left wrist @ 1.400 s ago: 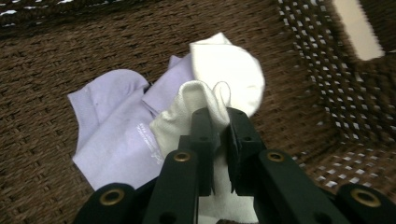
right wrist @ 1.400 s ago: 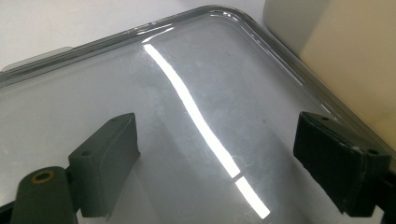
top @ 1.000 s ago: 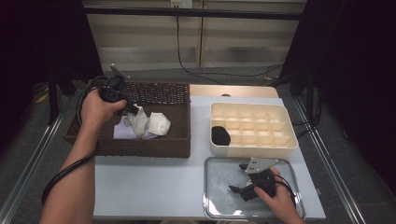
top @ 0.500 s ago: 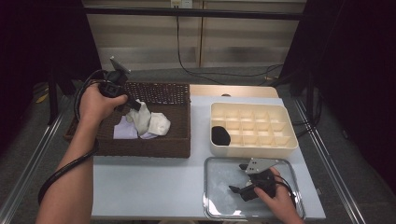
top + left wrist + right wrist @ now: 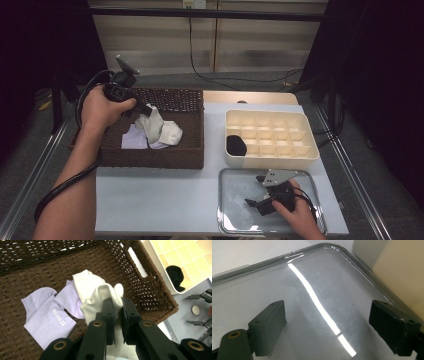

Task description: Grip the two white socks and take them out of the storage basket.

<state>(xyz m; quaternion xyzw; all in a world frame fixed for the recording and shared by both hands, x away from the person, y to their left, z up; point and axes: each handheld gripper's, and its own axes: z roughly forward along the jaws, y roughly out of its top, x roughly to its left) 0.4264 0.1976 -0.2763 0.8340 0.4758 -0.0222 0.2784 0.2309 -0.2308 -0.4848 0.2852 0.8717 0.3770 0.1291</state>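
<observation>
The white sock (image 5: 98, 296) hung from the left gripper (image 5: 115, 307) over the middle of the brown wicker basket (image 5: 170, 155), which stood at the desk's left rear. Its long axis ran roughly up and down: the pinched end was at the top, and the lower end drooped toward the basket floor in the high view, where it touched or nearly touched the rest of the heap. The jaws were drawn narrow and pressed the sock's folded cloth from both sides. A lilac sock (image 5: 47, 315) lay flat on the basket floor just beside it, toward the basket's left wall. The right gripper (image 5: 265, 192) rested over the metal tray (image 5: 225, 220) at the desk's front right corner, jaws spread wide, nothing between them. A black sock (image 5: 236, 145) sat in the front-left compartment of the cream divided box (image 5: 305, 152).
</observation>
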